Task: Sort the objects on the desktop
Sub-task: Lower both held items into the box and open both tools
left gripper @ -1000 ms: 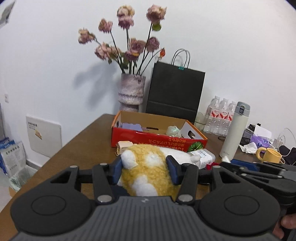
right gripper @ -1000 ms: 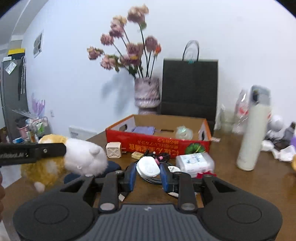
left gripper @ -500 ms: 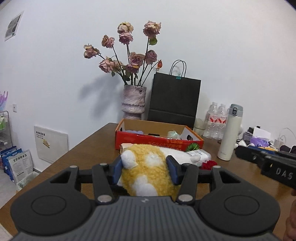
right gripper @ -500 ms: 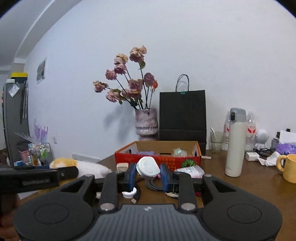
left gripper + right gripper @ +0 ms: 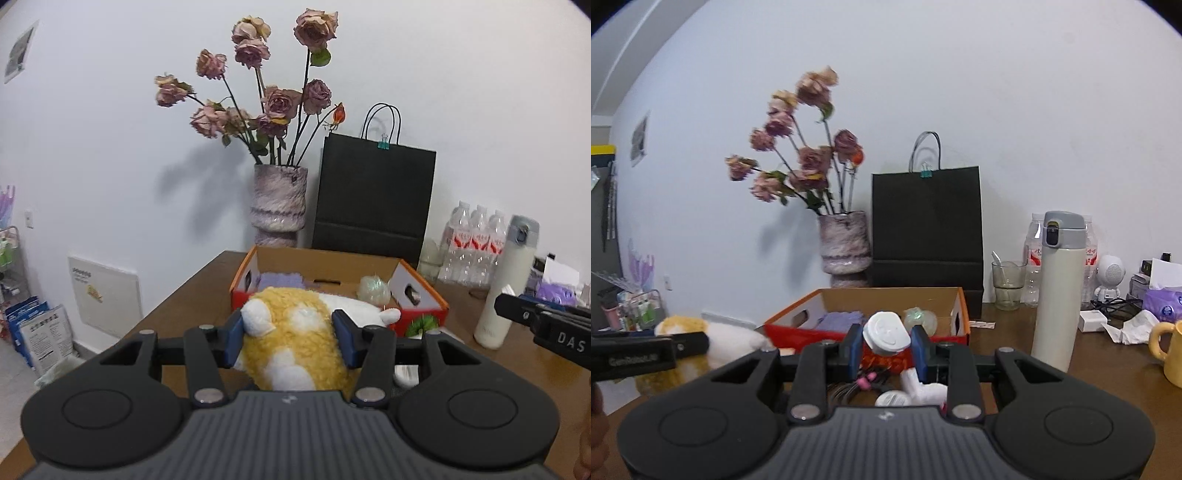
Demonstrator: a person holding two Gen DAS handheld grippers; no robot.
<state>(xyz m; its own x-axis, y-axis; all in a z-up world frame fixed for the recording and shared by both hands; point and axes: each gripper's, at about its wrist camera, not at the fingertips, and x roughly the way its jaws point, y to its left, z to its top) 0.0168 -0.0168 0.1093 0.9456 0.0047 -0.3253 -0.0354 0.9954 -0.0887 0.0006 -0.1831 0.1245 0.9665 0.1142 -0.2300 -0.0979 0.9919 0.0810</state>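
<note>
A brown wooden table [image 5: 1100, 373] bears an open red cardboard box [image 5: 945, 314], a cream thermos flask [image 5: 1058, 291], a black paper bag [image 5: 927, 229], a flower vase [image 5: 844, 245] and a yellow mug [image 5: 1171, 350]

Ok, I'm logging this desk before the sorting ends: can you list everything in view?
plush toy: one, yellow and white, in left grip
white earbud case: one, in right grip
cardboard box: one, red-orange, mid-table
vase of roses: one, dusty pink, behind box
paper bag: one, black, by wall
thermos: one, cream, right of box
mug: one, yellow, far right
glass: one, clear, beside bag
left hand-held gripper: black, closed on toy
right hand-held gripper: black, closed on case
</note>
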